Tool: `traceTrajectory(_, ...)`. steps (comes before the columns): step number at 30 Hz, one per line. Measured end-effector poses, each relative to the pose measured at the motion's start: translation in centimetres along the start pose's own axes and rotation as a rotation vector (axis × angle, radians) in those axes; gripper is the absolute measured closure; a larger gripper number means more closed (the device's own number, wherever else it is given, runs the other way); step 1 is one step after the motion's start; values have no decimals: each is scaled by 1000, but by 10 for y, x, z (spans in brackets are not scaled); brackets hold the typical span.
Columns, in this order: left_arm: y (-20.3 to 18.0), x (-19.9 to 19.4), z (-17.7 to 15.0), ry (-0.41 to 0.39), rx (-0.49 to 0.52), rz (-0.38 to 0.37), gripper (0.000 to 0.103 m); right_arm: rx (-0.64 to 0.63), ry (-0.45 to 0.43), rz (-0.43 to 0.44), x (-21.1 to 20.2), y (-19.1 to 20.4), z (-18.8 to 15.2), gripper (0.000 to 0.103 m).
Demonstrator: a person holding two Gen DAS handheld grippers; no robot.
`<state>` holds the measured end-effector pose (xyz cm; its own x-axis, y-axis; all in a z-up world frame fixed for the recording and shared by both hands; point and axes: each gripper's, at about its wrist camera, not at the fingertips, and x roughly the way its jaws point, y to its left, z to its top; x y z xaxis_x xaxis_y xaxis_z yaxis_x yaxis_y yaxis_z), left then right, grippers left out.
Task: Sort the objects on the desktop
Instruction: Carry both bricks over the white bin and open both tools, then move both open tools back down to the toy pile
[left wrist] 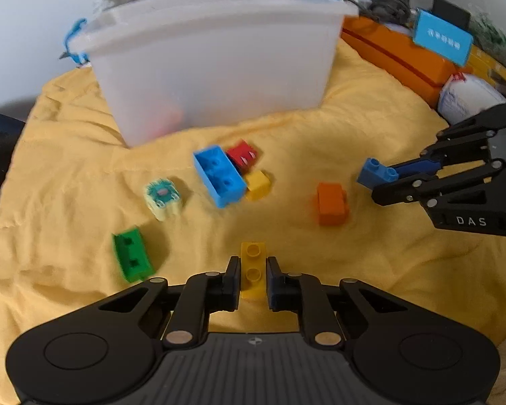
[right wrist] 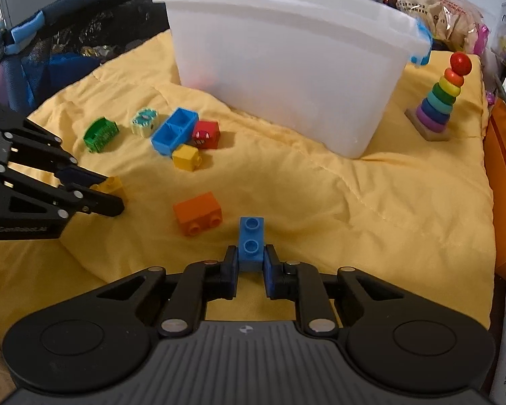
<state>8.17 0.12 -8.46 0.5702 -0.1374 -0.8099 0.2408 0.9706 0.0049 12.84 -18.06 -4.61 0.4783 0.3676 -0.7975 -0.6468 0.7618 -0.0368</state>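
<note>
Clamping a narrow yellow two-stud plastic brick [left wrist: 252, 270] between its two black fingers, the left gripper [left wrist: 252, 278] holds it just over the wrinkled yellow cloth [left wrist: 320, 270], while the right gripper [right wrist: 251, 260] is closed in the same way on a narrow blue two-stud plastic brick [right wrist: 251, 241]. On the cloth between the grippers and the large translucent white plastic bin [right wrist: 286, 67] lie an orange brick [right wrist: 197, 213], a big blue hollow brick [right wrist: 174, 131] touching a red brick [right wrist: 205, 134] and a small yellow brick [right wrist: 186, 157], a pale printed block [right wrist: 145, 121] and a green brick [right wrist: 101, 134]. A rainbow ring-stacking toy [right wrist: 438, 98] stands upright beside the bin.
</note>
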Motion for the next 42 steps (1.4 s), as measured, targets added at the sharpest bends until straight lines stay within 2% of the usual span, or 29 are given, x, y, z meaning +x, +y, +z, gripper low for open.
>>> traceTrajectory(3,7,-18,18,-54,-8,2,86,-5,-32,-11,-11,-2,10,86)
traceTrajectory(7,13,-43,57,-155,9,35,85,-13,-87,-29,-28,-8,31,86)
traceTrajectory(14,29,-55,138,-311,-7,90,85,5,-246,-46,-50,-25,95,86)
traceTrajectory(18,40,-41,177,-343,-35,127,85,27,-306,-76,-46,-37,135,86)
traceTrajectory(22,49,-16,201,-323,-59,182,85,61,-291,-102,-28,-50,161,86)
traceTrajectory(26,50,19,205,-217,-63,206,85,96,-236,-130,1,-58,170,86)
traceTrajectory(29,54,37,198,-139,-118,210,78,121,-176,-135,17,-62,168,84)
traceTrajectory(30,55,39,197,-133,-129,208,76,131,-157,-132,20,-63,167,83)
traceTrajectory(31,55,37,195,-139,-134,200,73,138,-146,-131,21,-64,167,78)
traceTrajectory(32,55,35,193,-144,-132,204,70,143,-149,-130,19,-65,166,70)
traceTrajectory(33,54,32,193,-151,-124,213,61,146,-166,-132,15,-64,165,69)
traceTrajectory(37,49,6,186,-192,-105,272,38,135,-230,-143,-8,-60,165,68)
traceTrajectory(40,48,-15,174,-198,-113,274,35,129,-276,-121,-29,-55,161,67)
traceTrajectory(42,51,-28,158,-185,-148,242,35,125,-305,-97,-42,-51,155,60)
